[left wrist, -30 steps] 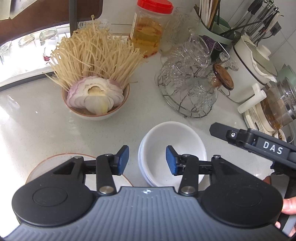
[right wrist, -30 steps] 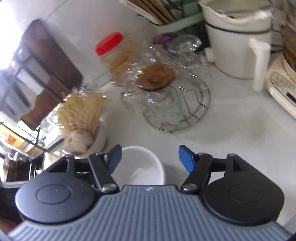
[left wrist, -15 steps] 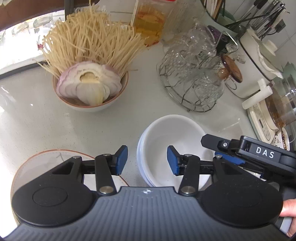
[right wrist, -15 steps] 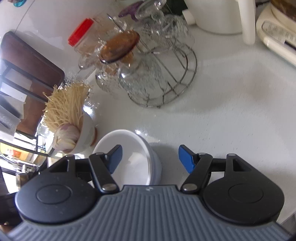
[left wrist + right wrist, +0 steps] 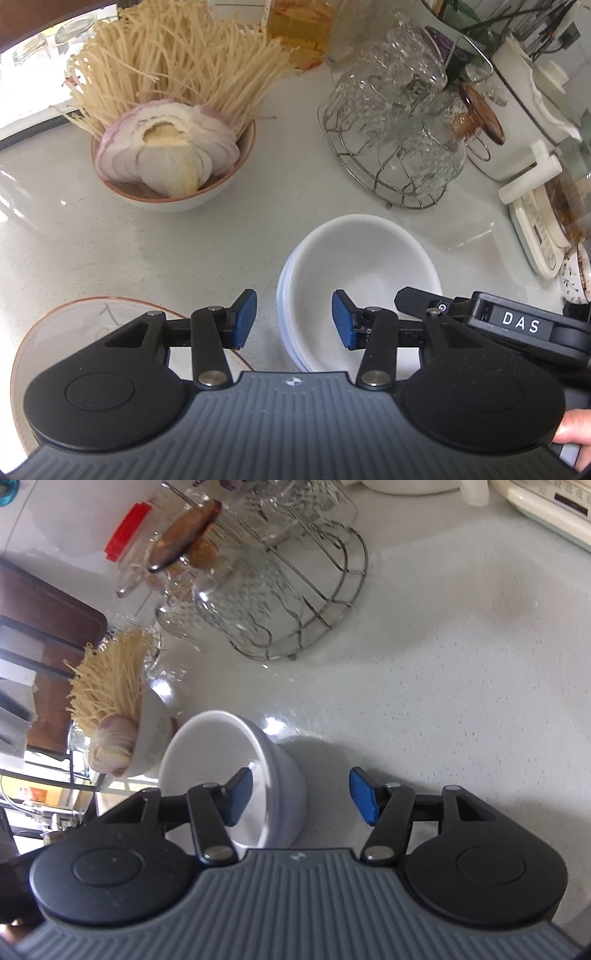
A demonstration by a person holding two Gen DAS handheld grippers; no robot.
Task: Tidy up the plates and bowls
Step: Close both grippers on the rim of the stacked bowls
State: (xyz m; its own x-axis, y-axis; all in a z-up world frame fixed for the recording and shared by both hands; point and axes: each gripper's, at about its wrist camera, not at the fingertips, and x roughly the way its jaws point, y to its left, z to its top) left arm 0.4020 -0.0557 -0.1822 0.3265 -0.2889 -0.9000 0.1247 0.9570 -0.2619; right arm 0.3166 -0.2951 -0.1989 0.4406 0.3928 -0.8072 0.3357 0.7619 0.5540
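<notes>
A stack of white bowls [image 5: 362, 273] sits on the pale counter [image 5: 147, 251]. My left gripper [image 5: 293, 321] is open, its jaws astride the stack's near left rim. A brown-rimmed plate [image 5: 77, 325] lies under its left finger. My right gripper [image 5: 301, 797] is open; its left finger is inside the top bowl and its right finger outside the stack [image 5: 280, 775], astride the right wall. It also shows in the left wrist view at the stack's right side [image 5: 410, 295]. A bowl of noodles and onion [image 5: 173, 155] stands behind.
A wire rack of glass cups [image 5: 399, 122] stands at the back right, beside a white pot [image 5: 524, 110] and a cream appliance [image 5: 539, 229]. A red-lidded jar [image 5: 129, 550] stands behind the rack. A patterned dish [image 5: 576, 277] is at the far right.
Both grippers have come closer to the bowl stack. The right gripper has tilted and slid in so its fingers now straddle the stack's right wall.
</notes>
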